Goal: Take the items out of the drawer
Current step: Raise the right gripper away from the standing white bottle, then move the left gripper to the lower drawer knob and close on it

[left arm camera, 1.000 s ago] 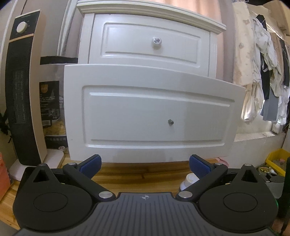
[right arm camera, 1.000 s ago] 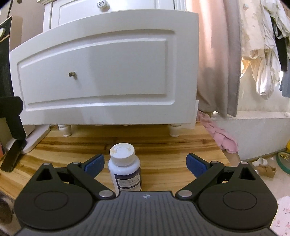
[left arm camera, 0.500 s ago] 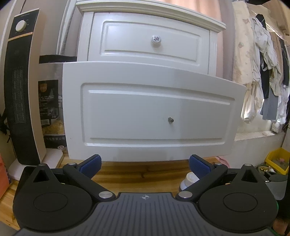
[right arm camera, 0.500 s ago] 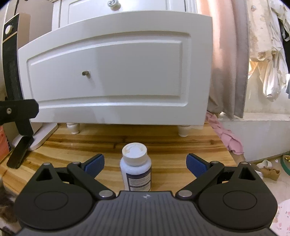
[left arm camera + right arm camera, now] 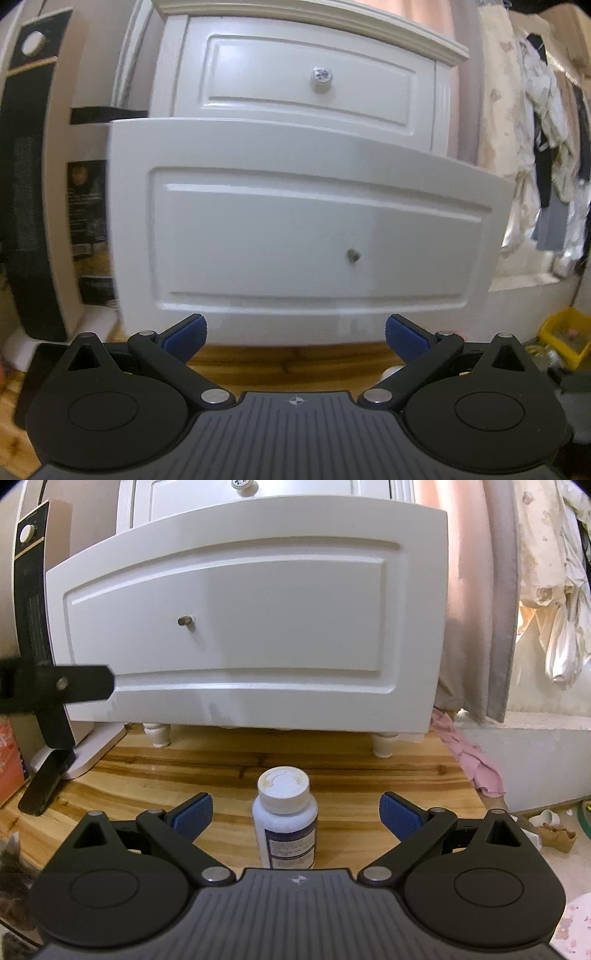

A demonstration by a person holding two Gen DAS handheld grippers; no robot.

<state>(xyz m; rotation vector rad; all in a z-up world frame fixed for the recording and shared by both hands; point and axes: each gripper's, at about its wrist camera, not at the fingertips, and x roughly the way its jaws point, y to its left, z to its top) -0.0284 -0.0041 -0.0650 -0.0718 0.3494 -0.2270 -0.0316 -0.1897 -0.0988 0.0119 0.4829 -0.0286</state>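
Lower drawer (image 5: 236,627) stands pulled out of the white nightstand (image 5: 306,85); its inside is hidden behind the front panel in both views. White-capped bottle (image 5: 285,819) stands upright on the wooden floor (image 5: 229,771) before the drawer, between the spread, empty fingers of the right gripper (image 5: 295,810), base cut off, label print too small to read. Left gripper (image 5: 295,332) also wide open, holding nothing, close to the drawer front; bare floor between.
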